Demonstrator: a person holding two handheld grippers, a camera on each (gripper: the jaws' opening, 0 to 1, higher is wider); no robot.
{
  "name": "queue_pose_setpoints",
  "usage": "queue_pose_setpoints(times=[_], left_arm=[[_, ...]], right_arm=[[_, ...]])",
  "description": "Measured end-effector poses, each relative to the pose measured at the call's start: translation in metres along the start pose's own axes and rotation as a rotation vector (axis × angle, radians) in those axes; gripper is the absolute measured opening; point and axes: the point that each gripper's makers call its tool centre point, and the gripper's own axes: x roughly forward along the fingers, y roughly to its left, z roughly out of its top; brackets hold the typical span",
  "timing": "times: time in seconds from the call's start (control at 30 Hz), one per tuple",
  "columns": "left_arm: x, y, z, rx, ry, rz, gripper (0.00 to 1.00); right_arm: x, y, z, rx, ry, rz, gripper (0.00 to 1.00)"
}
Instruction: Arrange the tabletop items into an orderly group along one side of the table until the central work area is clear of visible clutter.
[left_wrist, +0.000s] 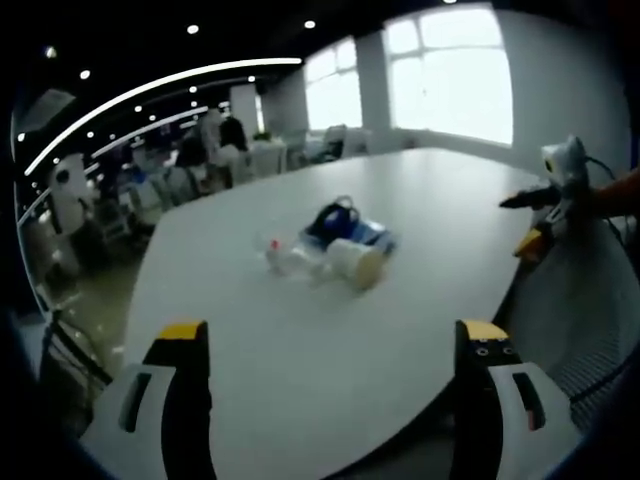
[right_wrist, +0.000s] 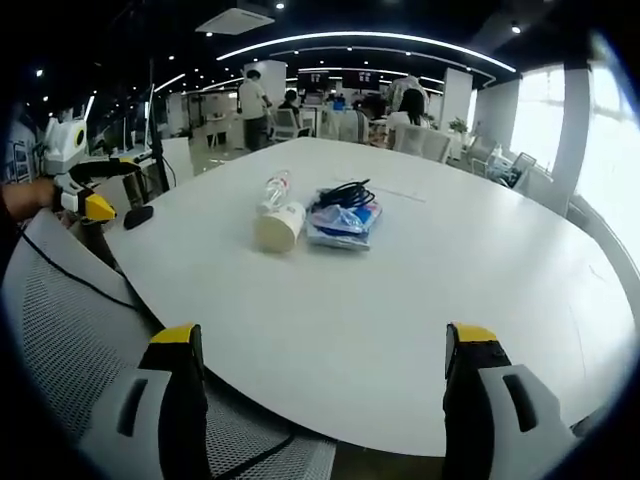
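Two spread tools (right_wrist: 318, 365); one cup (right_wrist: 279, 226), one bottle (right_wrist: 274, 190), one bag (right_wrist: 343, 222).

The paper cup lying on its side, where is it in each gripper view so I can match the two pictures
Left gripper view: paper cup just right of centre, mouth toward the camera.
Right gripper view: paper cup left of centre, upper half.
Shared landmark: the plastic bottle lying beside it.
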Motion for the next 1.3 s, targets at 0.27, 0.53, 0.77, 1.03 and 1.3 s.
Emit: queue_pose_setpoints(times=[0.27,0.53,0.77,1.03,1.3], left_arm=[[0.001,0.003,0.001,-0.001,0.009,0.005,0.99],[0.002,0.014,0.018,-0.002,0.001,0.032,0.99],[0.011,0.023,0.031,-0.003,0.004,0.049,0.97],[0.026,0.036,0.04,-0.035,0.02,0.096,0.95],[0.045,0.042,0.056,-0.026,0.01,0.109,0.95]], right_arm=[[0.001,-0.001,-0.001,0.005,0.005,-0.002,1.0],[0.001,-0.002,0.0,0.005,0.005,-0.005,1.0],[0.001,-0.002,-0.001,0.009,0.01,-0.011,1.0],[0.001,-0.004,-0.001,0.011,0.005,-0.018,0.99],[0.0,-0.005,0.0,0.005,0.002,-0.021,0.99]])
